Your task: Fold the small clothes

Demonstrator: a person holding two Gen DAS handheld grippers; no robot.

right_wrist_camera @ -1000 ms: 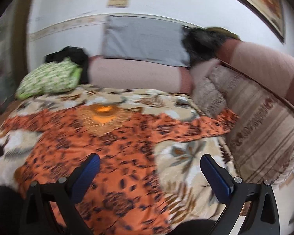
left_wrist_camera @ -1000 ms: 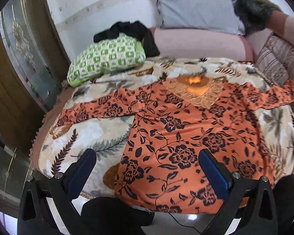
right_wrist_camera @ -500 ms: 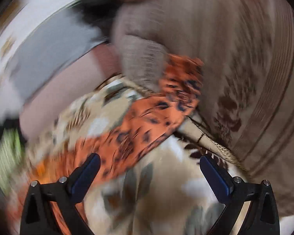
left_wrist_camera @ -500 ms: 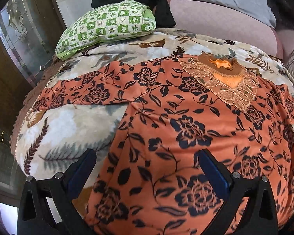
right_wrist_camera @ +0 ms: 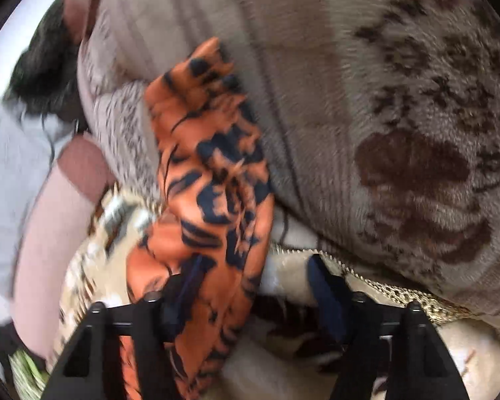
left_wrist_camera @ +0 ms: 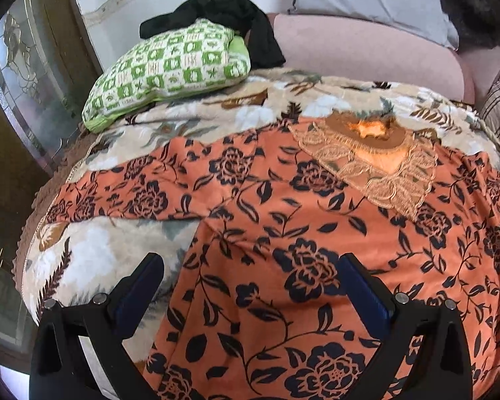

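Left tool [left_wrist_camera: 250,286] gapes wide, angled downward; right tool [right_wrist_camera: 253,283] is closing.

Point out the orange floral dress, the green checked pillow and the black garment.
orange floral dress [left_wrist_camera: 300,233]: left wrist view, middle of the chest panel.
green checked pillow [left_wrist_camera: 170,73]: left wrist view, centre of its top face.
black garment [left_wrist_camera: 223,10]: left wrist view, bunched part lying on the pillow.
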